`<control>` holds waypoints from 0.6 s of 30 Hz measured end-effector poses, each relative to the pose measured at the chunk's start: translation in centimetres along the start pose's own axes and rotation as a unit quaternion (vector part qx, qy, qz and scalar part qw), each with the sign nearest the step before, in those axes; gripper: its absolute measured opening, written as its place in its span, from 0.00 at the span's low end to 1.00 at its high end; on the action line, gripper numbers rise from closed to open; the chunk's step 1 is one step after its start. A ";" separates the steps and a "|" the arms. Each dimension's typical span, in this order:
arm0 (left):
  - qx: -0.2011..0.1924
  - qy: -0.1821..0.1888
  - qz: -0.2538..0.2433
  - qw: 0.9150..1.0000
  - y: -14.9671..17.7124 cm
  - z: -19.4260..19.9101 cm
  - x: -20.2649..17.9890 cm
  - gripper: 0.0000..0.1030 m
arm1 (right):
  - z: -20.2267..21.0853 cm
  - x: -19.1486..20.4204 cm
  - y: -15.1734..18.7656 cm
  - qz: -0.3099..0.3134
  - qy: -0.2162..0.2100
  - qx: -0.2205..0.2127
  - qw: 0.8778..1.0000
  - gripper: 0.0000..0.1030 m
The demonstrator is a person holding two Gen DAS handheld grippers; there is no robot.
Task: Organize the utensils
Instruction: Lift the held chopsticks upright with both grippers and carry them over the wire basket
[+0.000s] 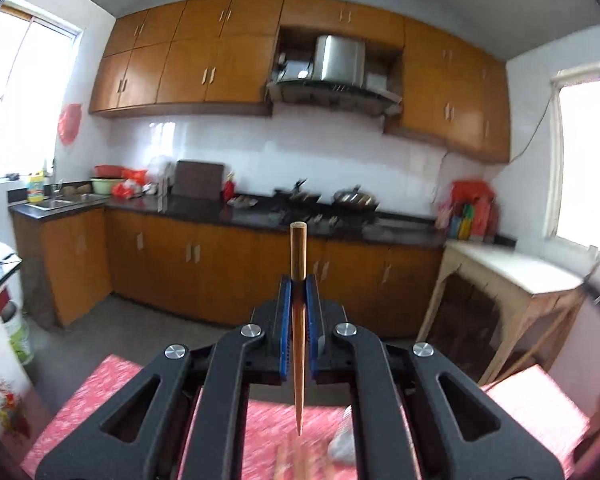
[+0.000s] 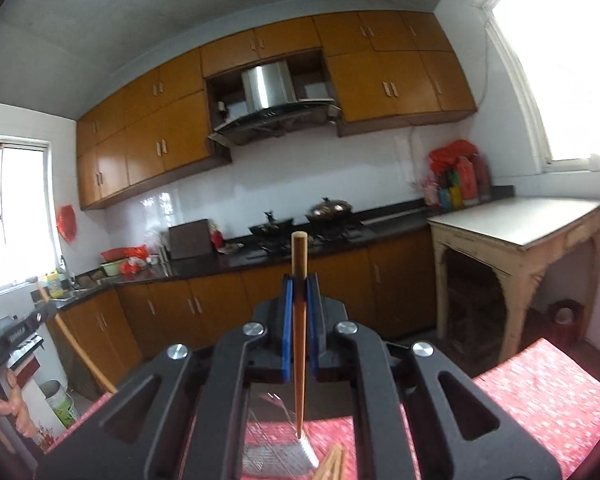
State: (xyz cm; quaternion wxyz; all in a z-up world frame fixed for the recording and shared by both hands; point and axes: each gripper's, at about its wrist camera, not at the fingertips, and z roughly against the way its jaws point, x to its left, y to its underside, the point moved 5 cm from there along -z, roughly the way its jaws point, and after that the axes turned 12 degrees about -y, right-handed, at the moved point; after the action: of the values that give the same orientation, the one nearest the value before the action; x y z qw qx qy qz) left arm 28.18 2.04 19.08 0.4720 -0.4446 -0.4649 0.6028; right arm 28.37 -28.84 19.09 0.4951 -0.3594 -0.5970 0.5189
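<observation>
My left gripper [image 1: 299, 280] is shut on a wooden chopstick [image 1: 298, 256] that stands upright between the blue pads, its thin tip pointing down over the red patterned tablecloth [image 1: 100, 384]. My right gripper [image 2: 299, 280] is shut on a second wooden chopstick [image 2: 299, 258], also upright, tip down over a wire rack holder [image 2: 268, 454] on the red tablecloth [image 2: 540, 392]. More chopstick ends [image 2: 332, 462] show at the bottom edge beside the rack. The left gripper [image 2: 28, 322] with its chopstick shows at the far left of the right wrist view.
Wooden kitchen cabinets and a dark counter [image 1: 204, 208] with a stove and pans [image 1: 356, 198] run along the far wall. A pale side table [image 2: 516, 224] stands at the right. A sink [image 1: 60, 202] sits at the left under a window.
</observation>
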 end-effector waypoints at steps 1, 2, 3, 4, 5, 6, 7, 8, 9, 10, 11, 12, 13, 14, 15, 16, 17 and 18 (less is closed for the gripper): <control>-0.004 0.007 0.003 1.000 -0.3 0.0 -0.8 0.07 | -0.9 0.4 0.1 0.001 -0.007 0.000 1.000 0.08; -0.009 0.013 0.007 1.000 -0.5 -0.1 -1.7 0.07 | -1.5 0.6 0.3 0.003 -0.012 0.001 1.000 0.08; -0.010 0.020 0.010 1.000 -0.5 -0.2 -2.6 0.07 | -2.3 0.9 0.6 0.005 -0.017 0.003 1.000 0.08; -0.011 0.025 0.012 1.000 -0.4 -0.4 -3.2 0.07 | -3.1 1.0 1.0 0.007 -0.021 0.006 1.000 0.08; -0.011 0.027 0.014 0.999 -0.2 -0.6 -3.7 0.07 | -3.9 1.2 1.4 0.009 -0.024 0.009 1.000 0.08; -0.011 0.031 0.018 0.999 0.3 -1.0 -4.3 0.07 | -4.4 1.3 1.7 0.010 -0.026 0.011 1.000 0.08; -0.011 0.035 0.019 0.999 0.8 -1.2 -4.6 0.07 | -5.1 1.4 2.2 0.011 -0.028 0.014 0.999 0.08; -0.009 0.035 0.019 0.999 1.4 -1.7 -5.0 0.07 | -5.8 1.4 2.7 0.013 -0.030 0.018 0.999 0.08; -0.004 0.036 0.019 0.999 2.1 -2.2 -5.4 0.07 | -6.2 1.5 3.0 0.015 -0.030 0.020 0.999 0.08; 0.002 0.040 0.018 0.999 2.6 -2.7 -5.7 0.07 | -6.6 1.4 3.4 0.016 -0.029 0.024 0.999 0.08; 0.011 0.042 0.017 0.999 3.4 -3.3 -6.0 0.07 | -7.1 1.2 4.0 0.015 -0.029 0.030 0.999 0.08; 0.017 0.043 0.017 0.999 3.8 -3.7 -6.1 0.07 | -7.5 1.1 4.6 0.013 -0.030 0.035 0.999 0.08; 0.024 0.043 0.015 0.999 4.6 -4.2 -6.3 0.07 | -8.0 1.0 5.1 0.012 -0.029 0.040 0.999 0.08; 0.029 0.043 0.014 0.999 5.2 -4.6 -6.4 0.07 | -8.2 0.9 5.6 0.010 -0.030 0.044 0.999 0.08; 0.034 0.041 0.012 0.999 5.7 -5.1 -6.5 0.07 | -8.5 0.7 6.2 0.005 -0.031 0.049 0.998 0.08; 0.042 0.038 0.009 0.998 6.5 -5.7 -6.7 0.07 | -8.9 0.4 6.9 0.000 -0.031 0.057 0.998 0.08; 0.045 0.036 0.006 0.998 7.1 -6.1 -6.7 0.07 | -9.3 0.1 7.6 -0.006 -0.031 0.066 0.997 0.08; 0.048 0.033 0.004 0.998 7.4 -6.3 -6.7 0.07 | -9.6 -0.1 8.1 -0.010 -0.032 0.072 0.997 0.08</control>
State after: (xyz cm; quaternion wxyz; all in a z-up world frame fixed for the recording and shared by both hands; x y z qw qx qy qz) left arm 34.22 -4.60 11.39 0.5054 -0.4429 -0.4179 0.6114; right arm 36.97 -24.75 10.92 0.5054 -0.3003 -0.5770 0.5669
